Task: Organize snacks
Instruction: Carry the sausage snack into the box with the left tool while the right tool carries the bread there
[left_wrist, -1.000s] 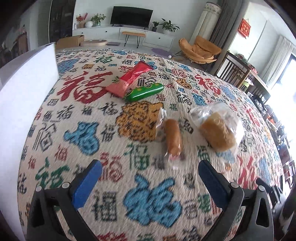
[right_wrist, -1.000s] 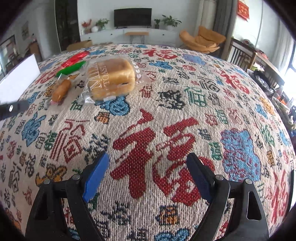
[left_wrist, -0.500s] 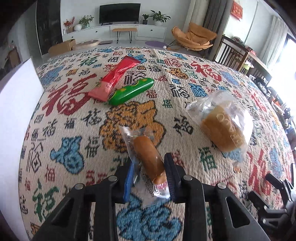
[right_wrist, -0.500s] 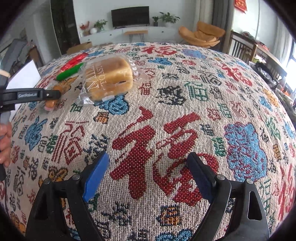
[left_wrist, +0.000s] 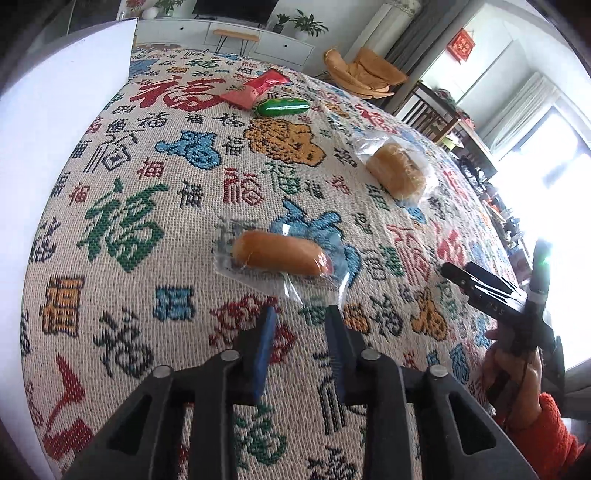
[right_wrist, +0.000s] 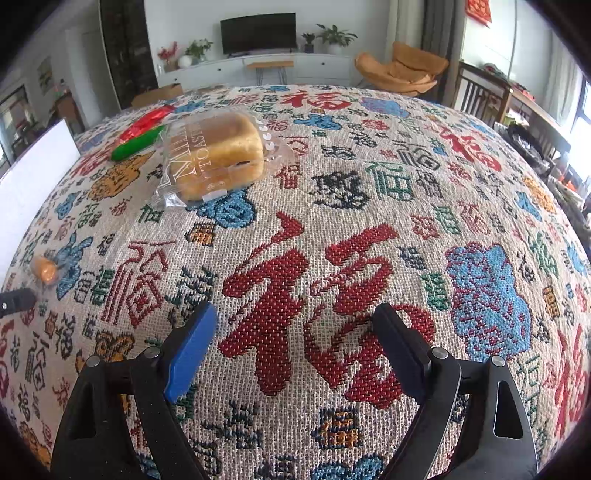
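Note:
A wrapped bread roll (left_wrist: 280, 254) lies crosswise on the patterned tablecloth (left_wrist: 147, 229), just beyond my left gripper (left_wrist: 301, 325). The jaws stand a narrow gap apart, with only a corner of clear wrapper near them; I cannot tell if they pinch it. The roll also shows in the right wrist view (right_wrist: 44, 269). A bagged toast loaf (right_wrist: 214, 155) lies further back; it shows in the left wrist view (left_wrist: 397, 170). A green packet (left_wrist: 282, 107) and a red packet (left_wrist: 258, 86) lie at the far side. My right gripper (right_wrist: 295, 332) is open and empty above the cloth.
A white box wall (left_wrist: 55, 147) stands along the left of the table; it shows in the right wrist view (right_wrist: 33, 184). The right gripper and the hand holding it (left_wrist: 517, 332) sit at the table's right side. Chairs (right_wrist: 480, 96) stand beyond the far edge.
The left gripper closed on the roll, then pulled back and left. The roll now lies crosswise nearer the front, out of the jaws. The right gripper stayed open and still.

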